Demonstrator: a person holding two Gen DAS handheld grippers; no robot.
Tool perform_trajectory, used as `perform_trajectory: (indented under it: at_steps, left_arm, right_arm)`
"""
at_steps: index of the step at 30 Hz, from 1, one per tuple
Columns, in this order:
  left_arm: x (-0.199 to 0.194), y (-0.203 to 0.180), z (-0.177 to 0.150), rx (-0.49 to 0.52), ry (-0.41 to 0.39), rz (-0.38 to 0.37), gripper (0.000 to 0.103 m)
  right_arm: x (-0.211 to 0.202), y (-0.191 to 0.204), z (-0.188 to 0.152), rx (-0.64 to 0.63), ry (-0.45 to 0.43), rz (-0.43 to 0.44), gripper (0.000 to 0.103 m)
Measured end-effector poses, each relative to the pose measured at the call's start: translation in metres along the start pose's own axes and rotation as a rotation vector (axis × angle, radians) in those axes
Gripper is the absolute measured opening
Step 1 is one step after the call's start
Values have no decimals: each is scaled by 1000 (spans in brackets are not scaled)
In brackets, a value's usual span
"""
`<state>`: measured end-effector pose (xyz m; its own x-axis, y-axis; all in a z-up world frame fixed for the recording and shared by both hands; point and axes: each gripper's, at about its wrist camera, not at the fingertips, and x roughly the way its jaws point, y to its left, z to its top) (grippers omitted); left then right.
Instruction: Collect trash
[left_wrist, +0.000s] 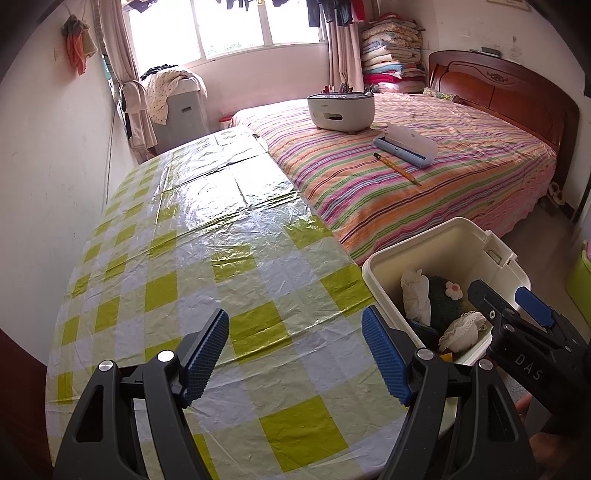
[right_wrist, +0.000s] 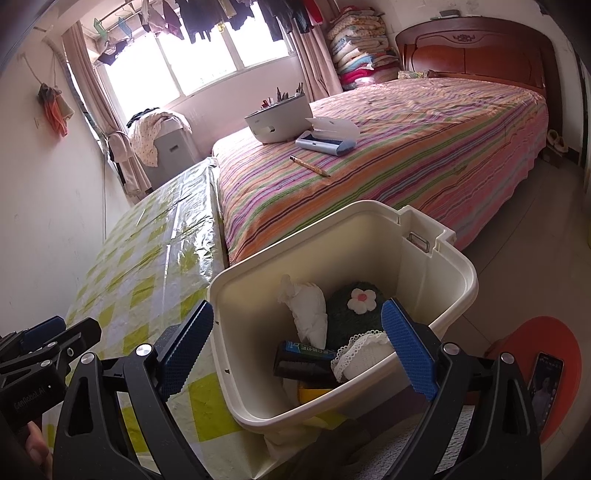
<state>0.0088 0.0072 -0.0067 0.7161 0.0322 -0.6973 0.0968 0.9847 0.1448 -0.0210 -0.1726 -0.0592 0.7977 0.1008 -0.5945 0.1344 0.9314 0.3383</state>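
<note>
The left gripper (left_wrist: 295, 354) is hovering with its jaws spread wide and nothing between them, pointing down at the bare green-checked tablecloth (left_wrist: 207, 258). The right gripper (right_wrist: 297, 350) is likewise standing wide and empty, poised over the near rim of the cream trash bin (right_wrist: 443, 273), which is sitting just right of the table's near right edge, probably parked there so that items can be dropped straight in. Inside the bin are lying a crumpled white tissue (right_wrist: 310, 314), a dark green knitted piece with a white flower (right_wrist: 364, 299), a lace-edged white pad (right_wrist: 365, 354) and a dark small box (right_wrist: 303, 360), all just beyond the right fingertips. Farther off, on the striped bedspread (left_wrist: 424, 192), a pencil (left_wrist: 397, 168) is lying near an open blue case (left_wrist: 406, 146) and a white organiser tub (left_wrist: 340, 110), well apart from both grippers; the pencil may be the next thing to collect.
</note>
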Motion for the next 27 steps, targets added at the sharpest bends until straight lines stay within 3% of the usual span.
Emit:
perform_trajectory:
  at_steps: [9,20,22,27]
  left_arm:
    - [2,-2,0,10,0,-8,72]
    - [-2,-7,-2,19,-29,-91,73]
    - [-5,-8,-2,18,-47,-99,86]
    - [-10,-11,-1,39,-82,-74,87]
  right_arm:
    - [2,2,-1,-2,7,0,91]
    - [4,2,0,-5,9,-2,91]
    - [4,2,0,-5,10,-1,91]
    - [4,2,0,0,9,-3,91]
